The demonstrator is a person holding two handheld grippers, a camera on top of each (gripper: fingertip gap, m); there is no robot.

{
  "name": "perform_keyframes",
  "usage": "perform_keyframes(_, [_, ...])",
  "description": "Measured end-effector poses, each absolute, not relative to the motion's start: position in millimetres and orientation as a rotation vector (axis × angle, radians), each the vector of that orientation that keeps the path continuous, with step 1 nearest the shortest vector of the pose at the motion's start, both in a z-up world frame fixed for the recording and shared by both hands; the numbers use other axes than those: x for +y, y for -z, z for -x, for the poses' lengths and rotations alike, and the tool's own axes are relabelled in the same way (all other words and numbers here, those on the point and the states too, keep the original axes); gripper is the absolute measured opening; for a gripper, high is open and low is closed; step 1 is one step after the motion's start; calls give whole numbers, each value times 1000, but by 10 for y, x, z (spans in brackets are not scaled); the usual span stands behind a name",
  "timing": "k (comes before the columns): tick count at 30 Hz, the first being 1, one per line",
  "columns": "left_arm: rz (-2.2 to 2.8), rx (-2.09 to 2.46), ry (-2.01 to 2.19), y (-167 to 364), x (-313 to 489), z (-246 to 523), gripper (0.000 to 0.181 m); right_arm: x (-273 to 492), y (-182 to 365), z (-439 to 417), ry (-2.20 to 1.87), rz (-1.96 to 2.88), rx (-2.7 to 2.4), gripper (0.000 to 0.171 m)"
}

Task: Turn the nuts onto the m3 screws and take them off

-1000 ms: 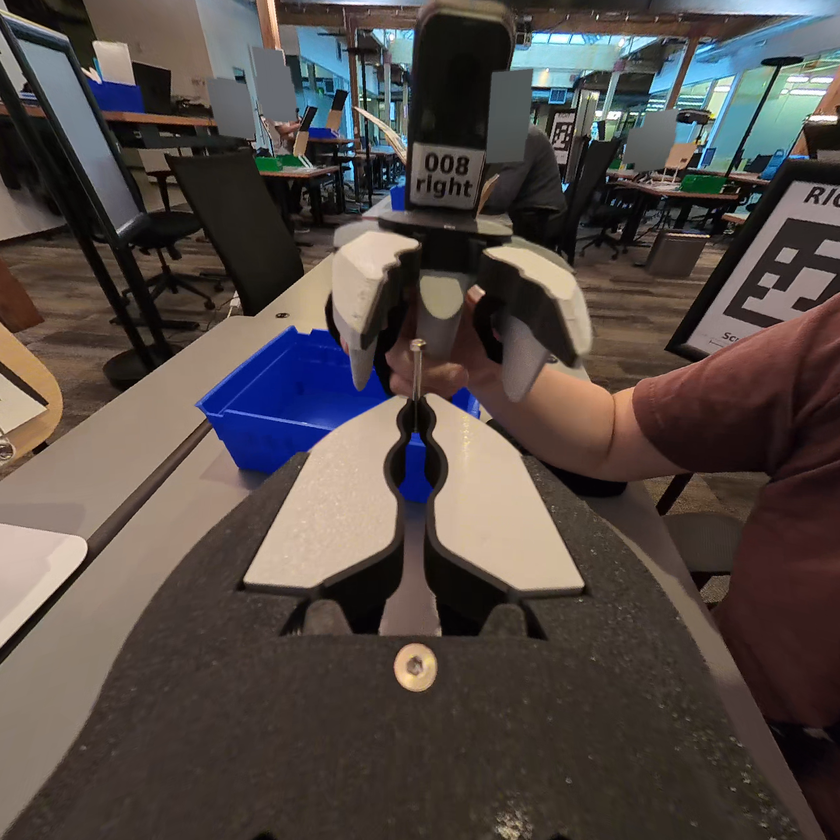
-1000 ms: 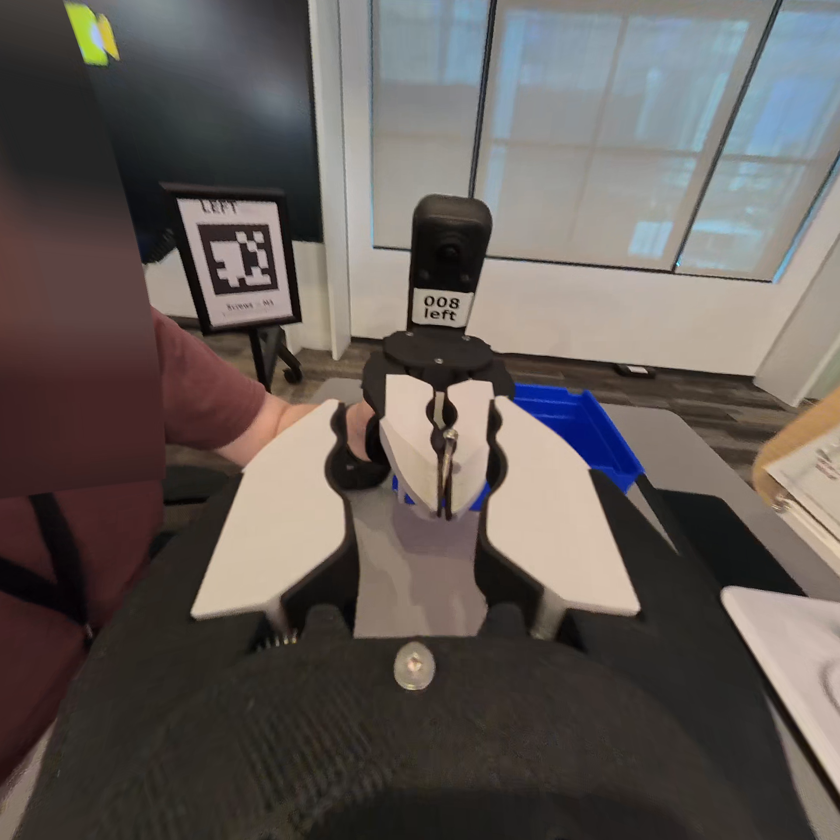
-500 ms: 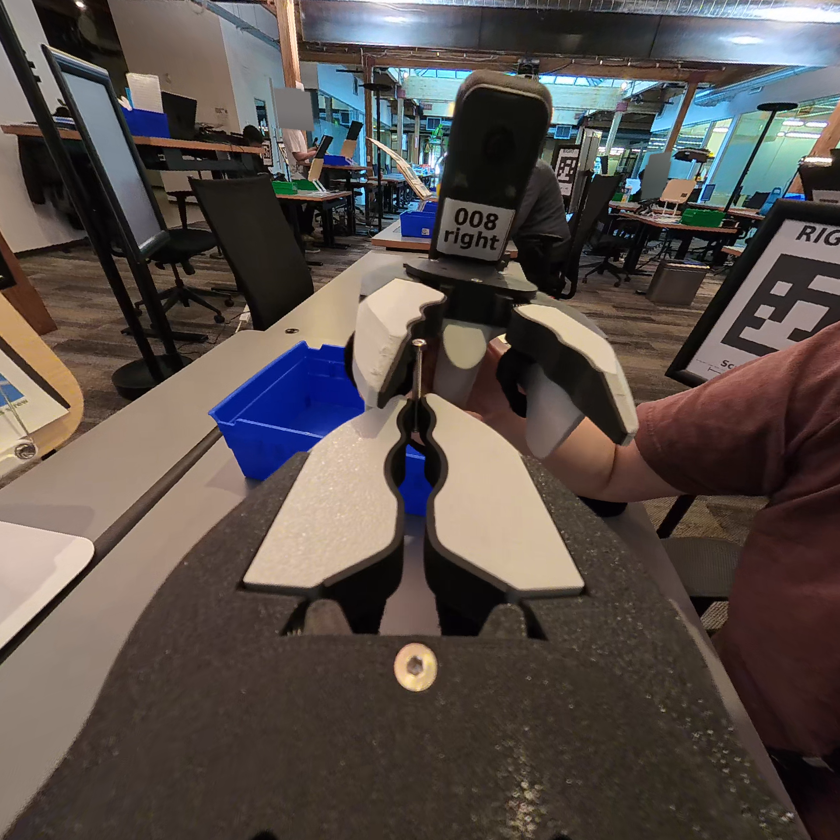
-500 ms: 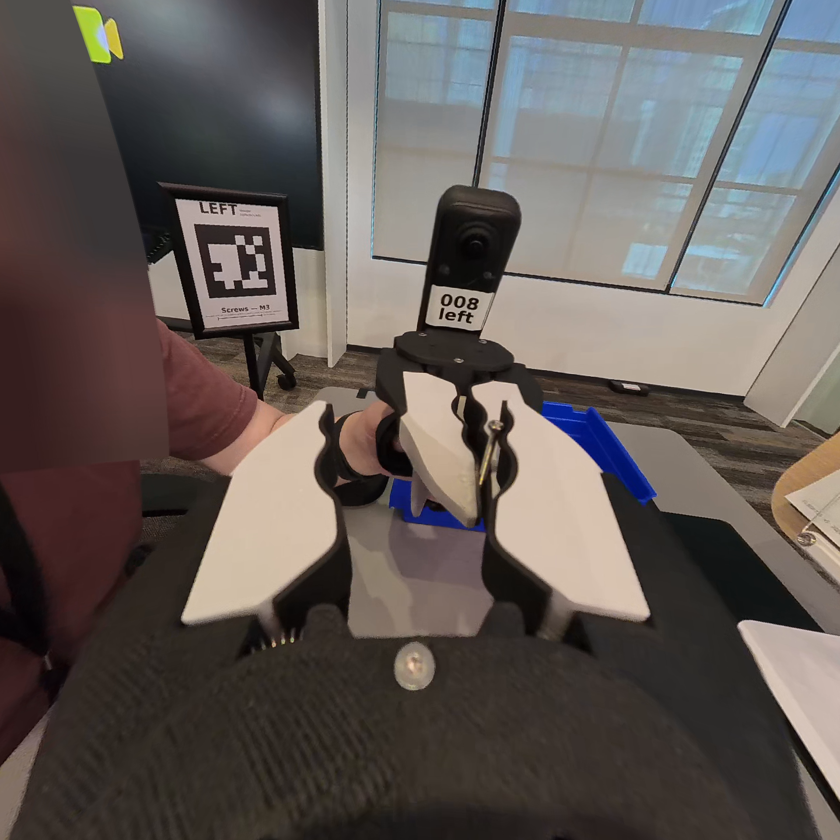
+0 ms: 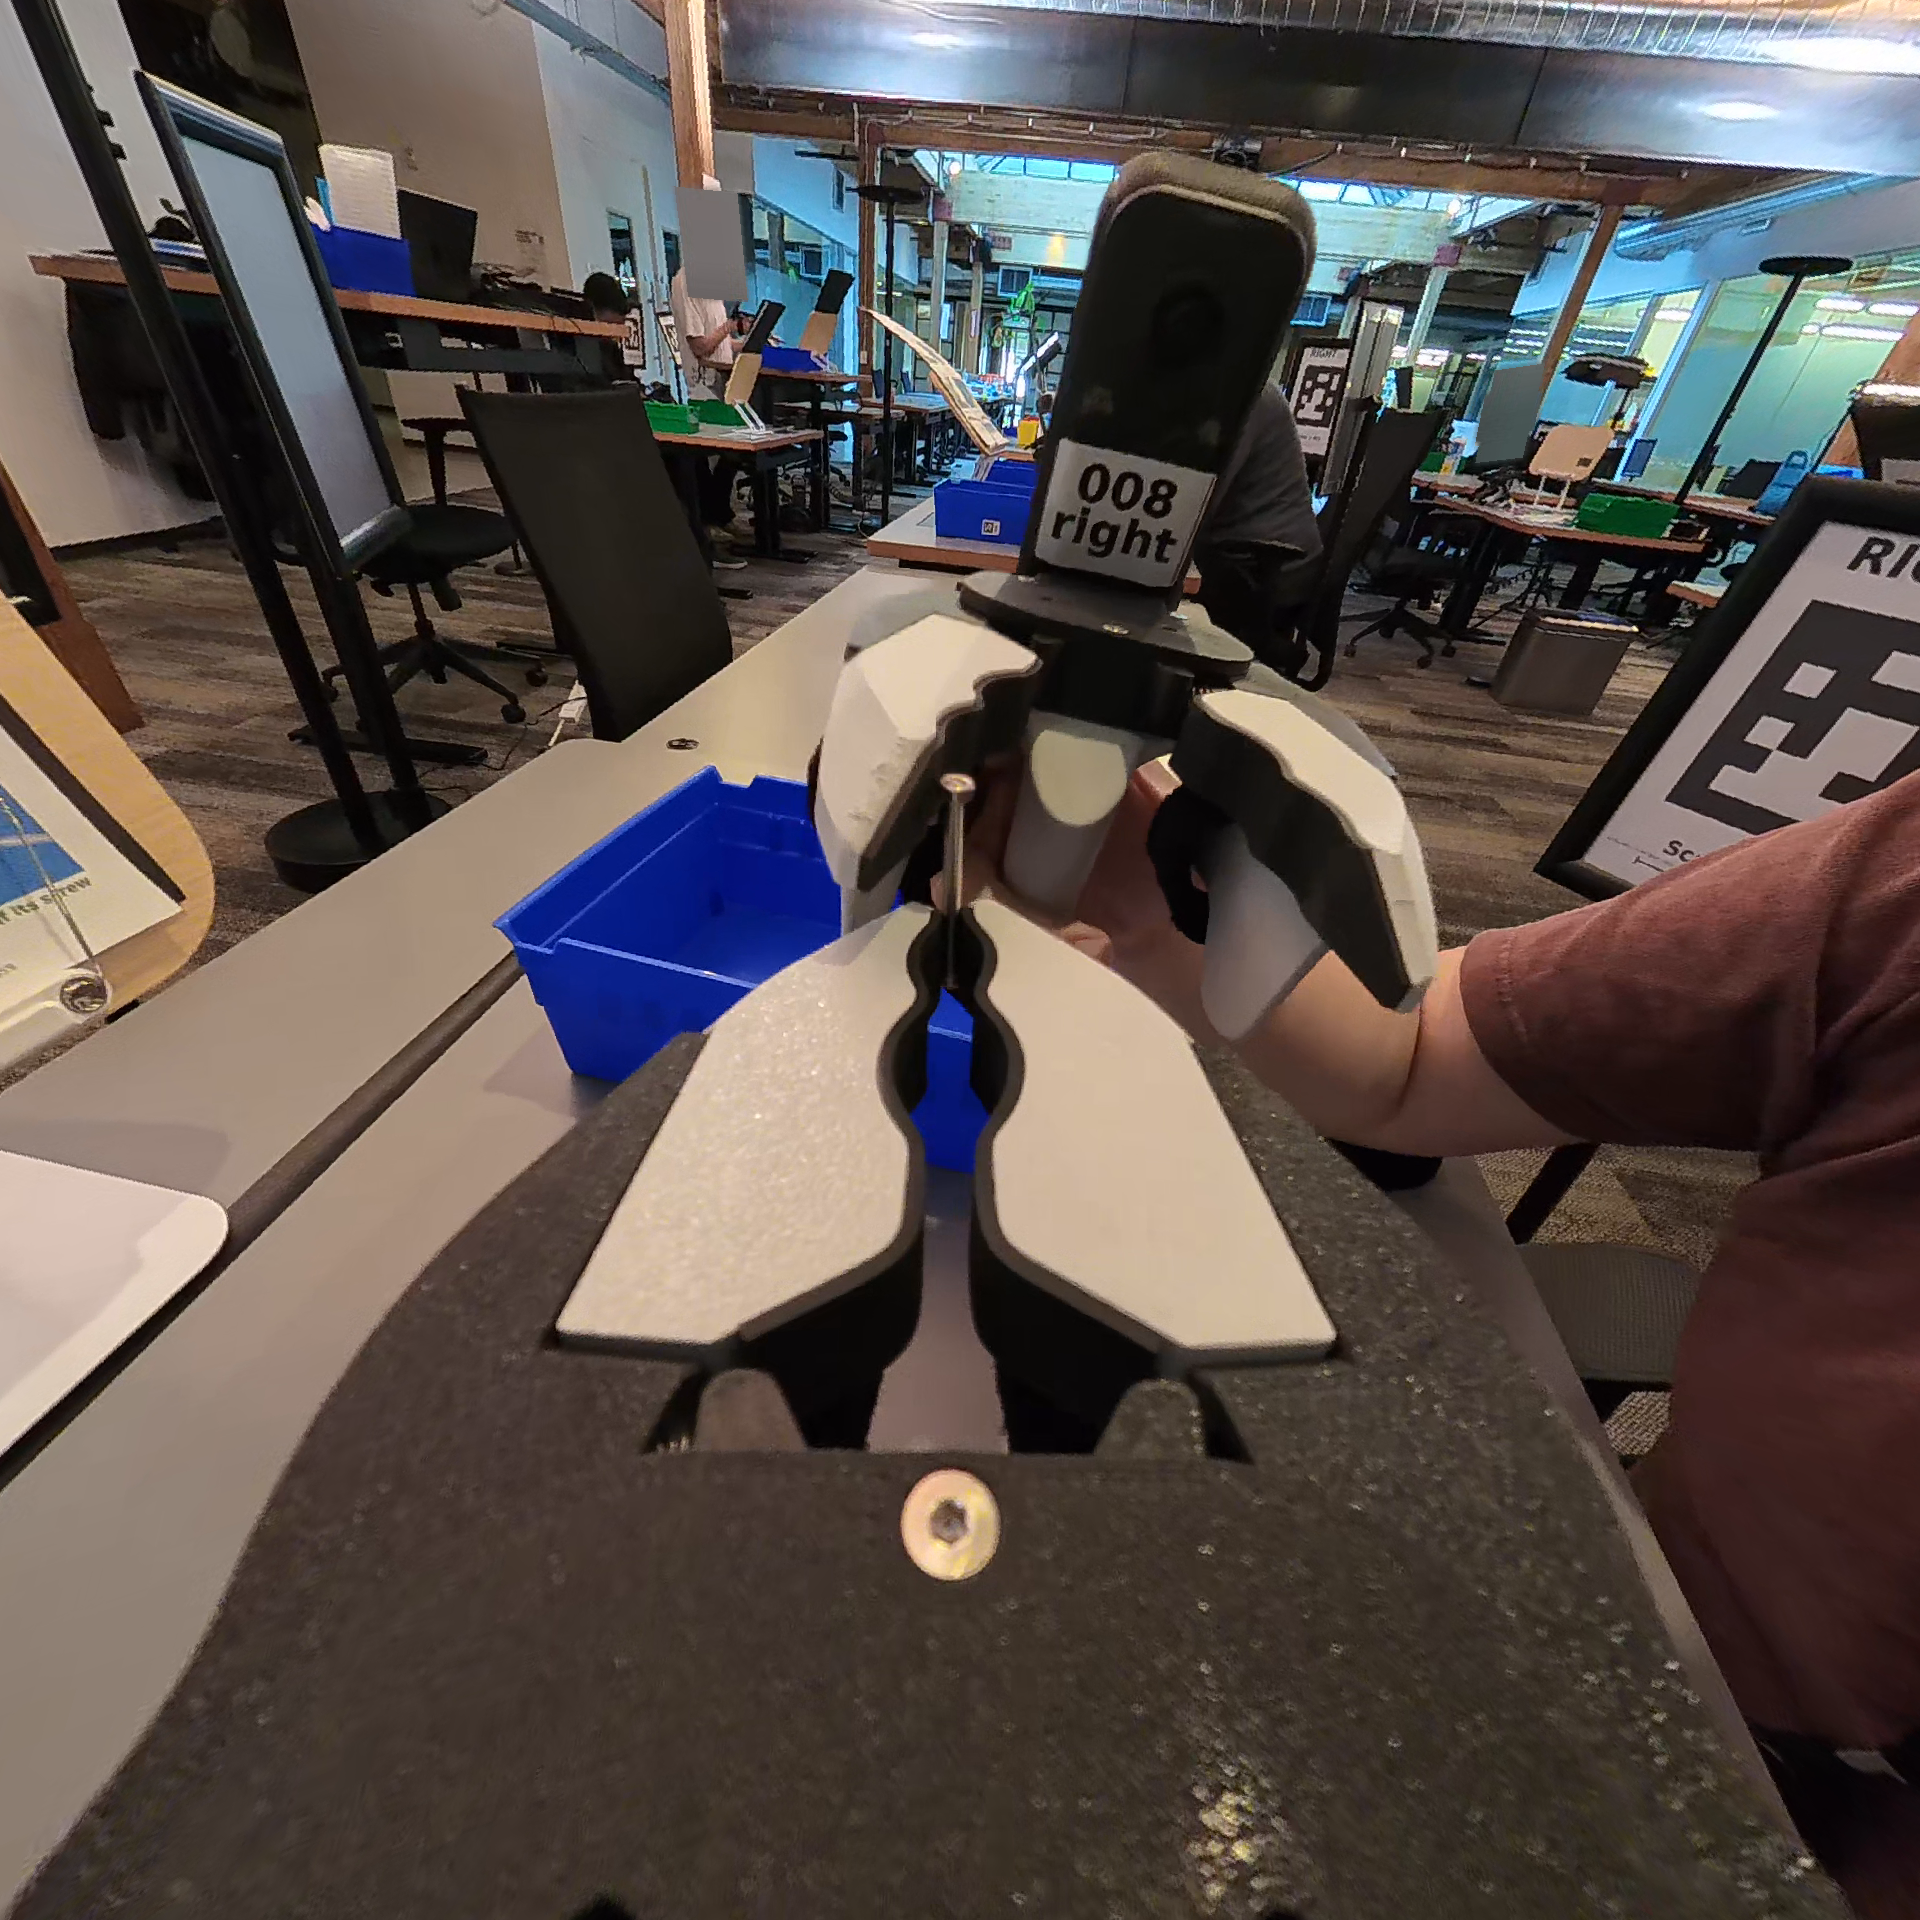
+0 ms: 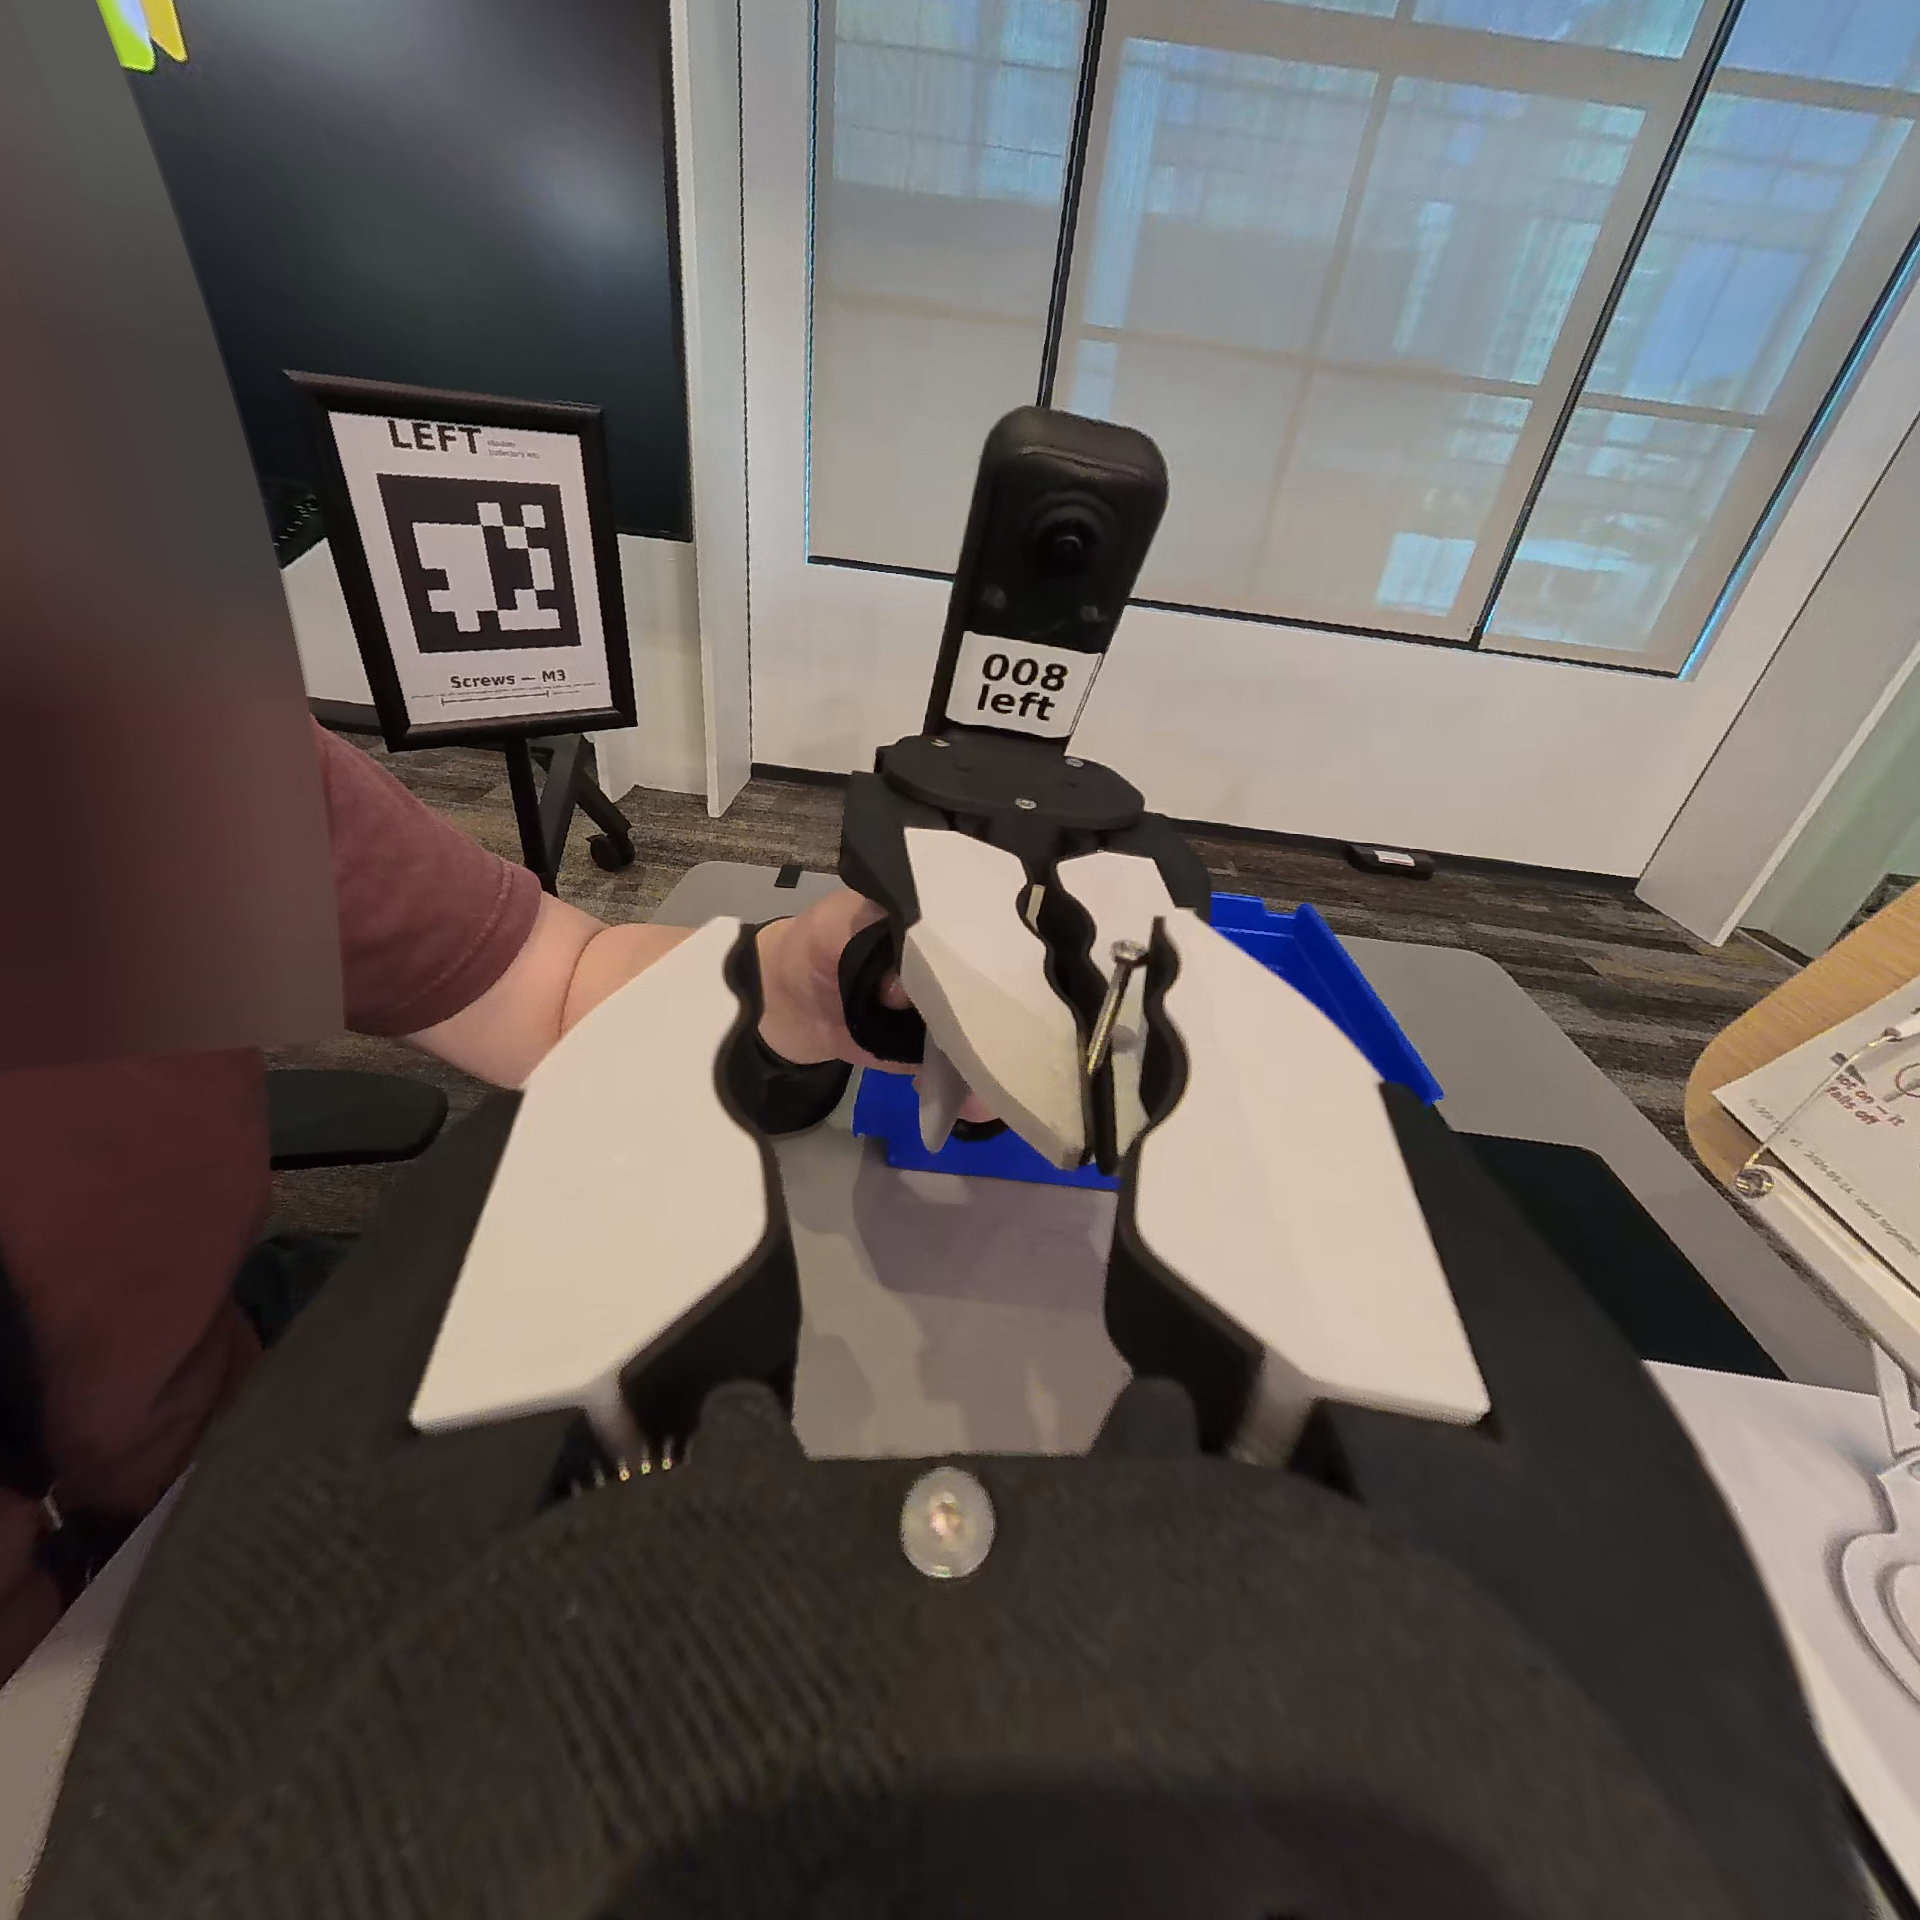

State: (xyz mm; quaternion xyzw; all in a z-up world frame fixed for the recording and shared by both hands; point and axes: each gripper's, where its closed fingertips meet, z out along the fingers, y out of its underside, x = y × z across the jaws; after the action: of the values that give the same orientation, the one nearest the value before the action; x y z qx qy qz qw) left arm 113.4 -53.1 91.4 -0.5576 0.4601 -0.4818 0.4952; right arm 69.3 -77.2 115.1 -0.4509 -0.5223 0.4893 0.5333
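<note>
My left gripper (image 5: 948,920) is shut on a thin M3 screw (image 5: 954,862) that stands head-up out of its fingertips. In the right wrist view the left gripper (image 6: 1091,1143) faces me and holds the screw (image 6: 1114,1003) tilted. My right gripper (image 6: 951,935) is open and empty, and the screw lies close against the inner side of its right finger (image 6: 1278,1143). In the left wrist view the right gripper (image 5: 1049,966) faces me with its jaws spread around the screw's head. I see no nut on the screw.
A blue bin (image 5: 675,925) sits on the grey table (image 5: 260,1039) below both grippers, and it also shows in the right wrist view (image 6: 1320,997). A white tray (image 5: 83,1278) lies at the left edge. Framed marker signs (image 6: 478,561) stand at the sides. The person's arm (image 5: 1403,1060) reaches in from the right. Across from one pair of fingers to the other is roughly 4 cm.
The screw was midway between the right gripper's open jaws; now it sits beside one finger. The left gripper has tilted and kept its hold. The right gripper stayed open.
</note>
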Motion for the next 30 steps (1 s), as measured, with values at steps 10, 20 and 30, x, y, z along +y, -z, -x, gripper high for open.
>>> perform_keyframes(10, [1329,1165,1170,-893,-621,-1195,2,-803,-1148,-655,-1194,1074,-1245,72])
perform_keyframes(20, [1346,1121,1162,-909,-546,-1157,2,-819,-1139,-633,-1184,1075,-1253,75])
perform_keyframes(30, [1363,1073,1150,-936,-440,-1075,2,-740,-1142,-714,-1143,1095,-1245,77])
